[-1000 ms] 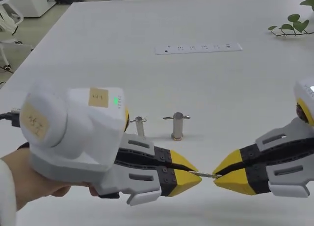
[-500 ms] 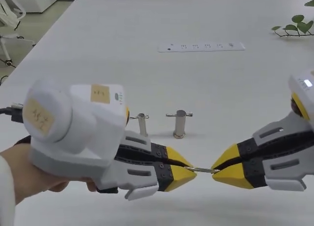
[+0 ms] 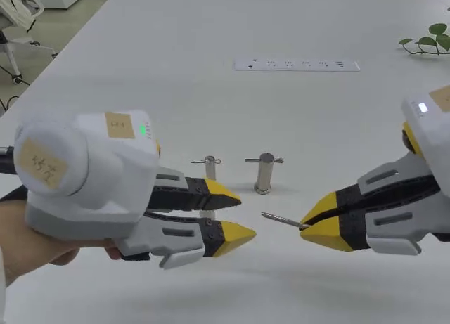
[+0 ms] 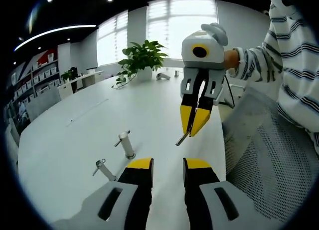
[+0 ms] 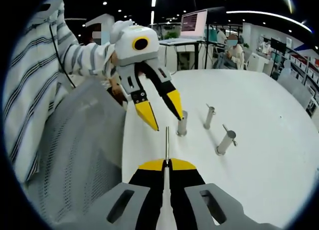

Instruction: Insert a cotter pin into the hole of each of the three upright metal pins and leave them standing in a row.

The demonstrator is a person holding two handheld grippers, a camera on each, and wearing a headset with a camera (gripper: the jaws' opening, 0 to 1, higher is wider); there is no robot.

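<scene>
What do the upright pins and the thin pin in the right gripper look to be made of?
The upright pins: metal, likely steel, with a satin grey finish and soft highlights running down each cylinder. The thin pin held in the right gripper: also metal, wire-like, with a bright silvery sheen. The alloy can't be told.

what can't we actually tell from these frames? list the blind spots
- The third metal pin: in the head view the left claw largely covers it. In the right gripper view that claw's tip overlaps its top, so its hole is unreadable.
- The cotter pin: its gripped end is buried in the shut right claw.
- The power strip: its markings are too small in the head view.
</scene>
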